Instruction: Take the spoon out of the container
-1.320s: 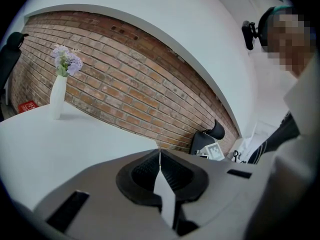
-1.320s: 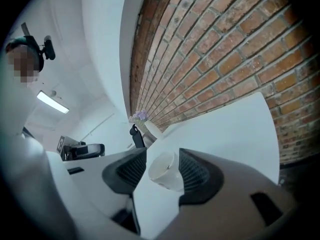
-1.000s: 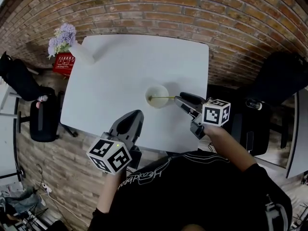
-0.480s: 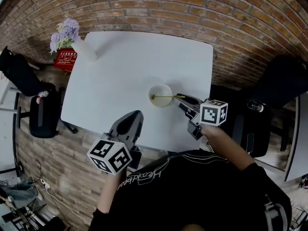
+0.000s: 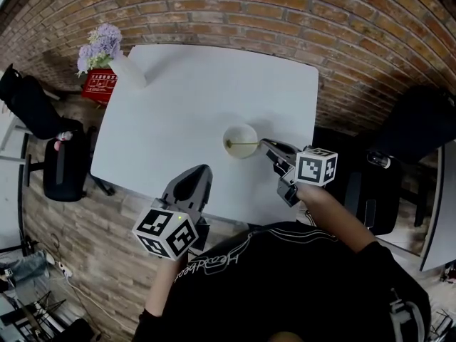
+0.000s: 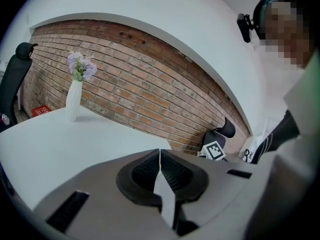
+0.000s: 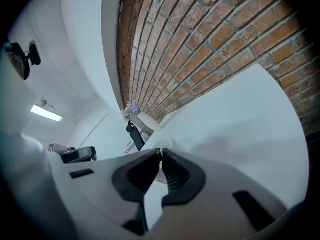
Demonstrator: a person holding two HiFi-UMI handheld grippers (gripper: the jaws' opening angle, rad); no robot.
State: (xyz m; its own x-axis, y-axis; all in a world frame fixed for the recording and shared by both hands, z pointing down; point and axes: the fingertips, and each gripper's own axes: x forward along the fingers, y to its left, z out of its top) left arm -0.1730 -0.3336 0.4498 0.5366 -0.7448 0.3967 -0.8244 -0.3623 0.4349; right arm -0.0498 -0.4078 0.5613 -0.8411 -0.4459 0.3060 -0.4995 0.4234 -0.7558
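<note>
Evidently at the grasping step. Just been closing the right tongs [image 5: 265,143] onto the handle end of the spoon [image 5: 246,144] — pinched now at the very tips, as seen in the right gripper view, with nothing else between the jaws. Lies bowl end down in the container [image 5: 229,132], handle leaning out over the rim toward the person's right; hence, probably, the approach from that side rather than from above. Stands near the middle of the worktop [image 5: 178,98], well apart from the vase [image 5: 130,73] at the far left corner. Reaches in with the right forearm extended from the near right, with the tongs tipped a little downward. Hangs the left tongs [image 5: 201,171] over the near edge, clenched on nothing, well apart from the container — likely parked out of the way, seeing no need of a second grip for so light a lift.
</note>
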